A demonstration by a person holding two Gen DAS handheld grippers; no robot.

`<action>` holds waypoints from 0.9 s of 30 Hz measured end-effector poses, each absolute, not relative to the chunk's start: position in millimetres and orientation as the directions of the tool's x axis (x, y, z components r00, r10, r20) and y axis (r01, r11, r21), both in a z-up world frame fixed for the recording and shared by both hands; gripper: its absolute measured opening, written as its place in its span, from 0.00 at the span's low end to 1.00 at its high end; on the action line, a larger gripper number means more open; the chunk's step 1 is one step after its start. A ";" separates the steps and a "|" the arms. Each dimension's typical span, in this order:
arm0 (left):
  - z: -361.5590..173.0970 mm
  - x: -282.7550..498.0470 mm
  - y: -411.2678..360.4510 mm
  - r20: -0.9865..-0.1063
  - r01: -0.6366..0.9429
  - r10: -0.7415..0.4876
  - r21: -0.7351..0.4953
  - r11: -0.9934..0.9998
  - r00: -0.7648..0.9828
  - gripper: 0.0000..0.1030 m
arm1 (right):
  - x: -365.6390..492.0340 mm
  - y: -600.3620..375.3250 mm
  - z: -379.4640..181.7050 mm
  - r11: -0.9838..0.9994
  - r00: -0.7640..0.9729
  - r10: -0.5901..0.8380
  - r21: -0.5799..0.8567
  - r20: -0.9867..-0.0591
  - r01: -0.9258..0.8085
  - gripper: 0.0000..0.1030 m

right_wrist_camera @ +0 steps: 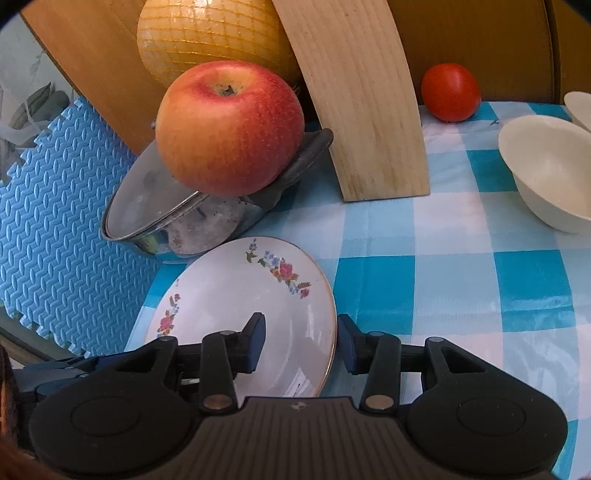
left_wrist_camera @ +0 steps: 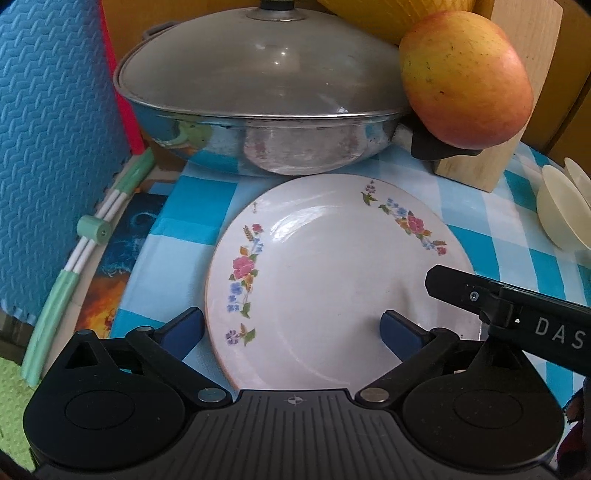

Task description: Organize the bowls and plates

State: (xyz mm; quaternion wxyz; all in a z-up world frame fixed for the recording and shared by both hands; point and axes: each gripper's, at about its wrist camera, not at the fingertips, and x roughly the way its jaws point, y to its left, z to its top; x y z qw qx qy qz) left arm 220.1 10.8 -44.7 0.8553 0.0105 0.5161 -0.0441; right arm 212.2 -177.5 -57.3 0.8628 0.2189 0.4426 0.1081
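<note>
A white plate with flower prints lies on the blue checked tablecloth, in front of a lidded steel pan. It also shows in the right wrist view. My left gripper is open, its fingers on either side of the plate's near left edge, not closed on it. My right gripper is open and straddles the plate's right rim, one finger over the plate and one outside. Its finger reaches in at the right of the left wrist view. A cream bowl stands at the right, with another bowl's edge behind it.
The steel pan with a glass lid stands behind the plate, an apple resting on its handle. A wooden block, a netted pomelo and a tomato are at the back. Blue foam mat stands at the left.
</note>
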 end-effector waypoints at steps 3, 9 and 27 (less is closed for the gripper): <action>-43.8 221.1 9.4 -0.883 0.089 -0.065 -0.026 0.996 0.465 0.97 | 212.5 -181.1 -57.7 0.875 0.580 0.383 0.484 -0.719 0.022 0.35; -42.9 222.1 8.2 -0.882 0.093 -0.063 -0.022 0.995 0.468 0.97 | 212.2 -184.9 -59.0 0.863 0.577 0.399 0.505 -0.713 0.027 0.33; -45.0 202.0 -29.7 -0.882 0.231 -0.127 -0.021 0.973 0.453 0.93 | 182.5 -231.3 -59.7 0.846 0.562 0.374 0.520 -0.738 0.120 0.30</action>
